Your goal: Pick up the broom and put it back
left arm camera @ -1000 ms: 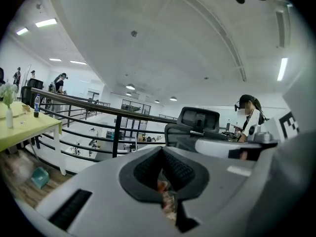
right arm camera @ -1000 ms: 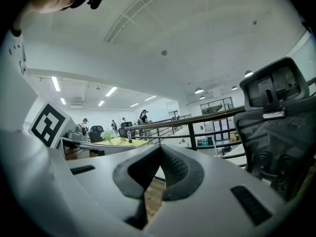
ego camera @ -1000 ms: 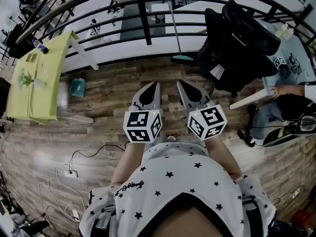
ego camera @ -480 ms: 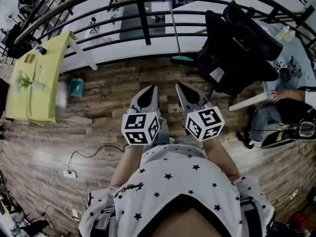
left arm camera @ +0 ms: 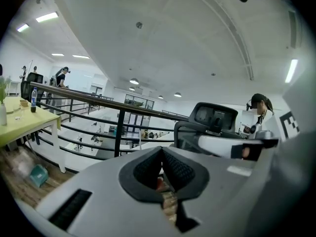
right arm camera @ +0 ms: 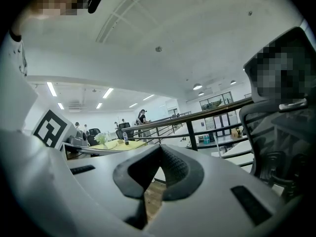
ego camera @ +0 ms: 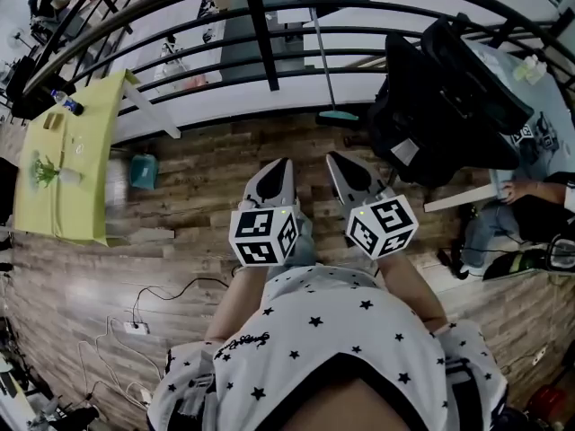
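Note:
The broom [ego camera: 327,70] leans upright against the black railing [ego camera: 260,34], its teal head [ego camera: 337,115] on the wood floor straight ahead of me. My left gripper [ego camera: 281,163] and right gripper [ego camera: 333,157] are held side by side in front of my body, pointing at the railing, a short way from the broom head. Both are shut with nothing between the pads. In the left gripper view the left gripper [left arm camera: 161,148] has its pads meeting at the tip, and the right gripper [right arm camera: 159,147] shows the same in the right gripper view.
A black office chair [ego camera: 449,106] stands right of the broom, close to my right gripper. A yellow-green table [ego camera: 63,160] and a teal bin [ego camera: 144,171] are at the left. Cables [ego camera: 171,294] lie on the floor. A seated person [ego camera: 530,196] is at the far right.
Both grippers have moved forward together toward the railing; the broom, railing and chair now sit nearer in the head view. The jaws stay shut.

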`<state>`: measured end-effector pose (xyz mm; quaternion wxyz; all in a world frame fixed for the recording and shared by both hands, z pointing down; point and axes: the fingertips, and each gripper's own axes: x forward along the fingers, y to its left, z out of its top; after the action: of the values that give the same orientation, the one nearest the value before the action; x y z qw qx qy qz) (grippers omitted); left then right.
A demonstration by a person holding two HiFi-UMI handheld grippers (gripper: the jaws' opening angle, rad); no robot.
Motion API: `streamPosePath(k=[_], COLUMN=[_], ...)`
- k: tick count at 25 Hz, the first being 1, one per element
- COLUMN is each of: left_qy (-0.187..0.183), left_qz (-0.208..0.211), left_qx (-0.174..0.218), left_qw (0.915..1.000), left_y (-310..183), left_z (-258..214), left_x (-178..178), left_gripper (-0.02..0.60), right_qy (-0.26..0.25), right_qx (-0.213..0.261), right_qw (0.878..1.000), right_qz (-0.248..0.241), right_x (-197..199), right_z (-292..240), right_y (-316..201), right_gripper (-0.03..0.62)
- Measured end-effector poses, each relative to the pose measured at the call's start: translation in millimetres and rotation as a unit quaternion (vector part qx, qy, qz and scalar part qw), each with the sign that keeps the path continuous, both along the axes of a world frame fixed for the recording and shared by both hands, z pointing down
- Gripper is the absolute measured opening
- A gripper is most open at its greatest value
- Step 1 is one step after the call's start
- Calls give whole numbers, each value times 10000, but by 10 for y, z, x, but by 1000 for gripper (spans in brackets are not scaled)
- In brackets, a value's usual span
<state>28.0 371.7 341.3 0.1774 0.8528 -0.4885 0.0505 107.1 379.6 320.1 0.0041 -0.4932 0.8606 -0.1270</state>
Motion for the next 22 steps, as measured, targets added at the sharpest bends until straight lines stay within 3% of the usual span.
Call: streamPosePath(k=[10,22], left_qy=[-70,-105], left_qz=[85,238], left_qx=[-41,-59], left_qw=[9999,9996], left_y=[-1062,-2405], left_z=[23,4], left_x=[-75,-257], left_gripper=[11,11], right_qy=[176,169], right_qx=[-7,-126], right_qw=[9997,9997], right_qz=[-163,133], right_x=[-172,-323], right_z=[-11,3], right_y=[-1053,-2398], right_gripper=[-6,-6])
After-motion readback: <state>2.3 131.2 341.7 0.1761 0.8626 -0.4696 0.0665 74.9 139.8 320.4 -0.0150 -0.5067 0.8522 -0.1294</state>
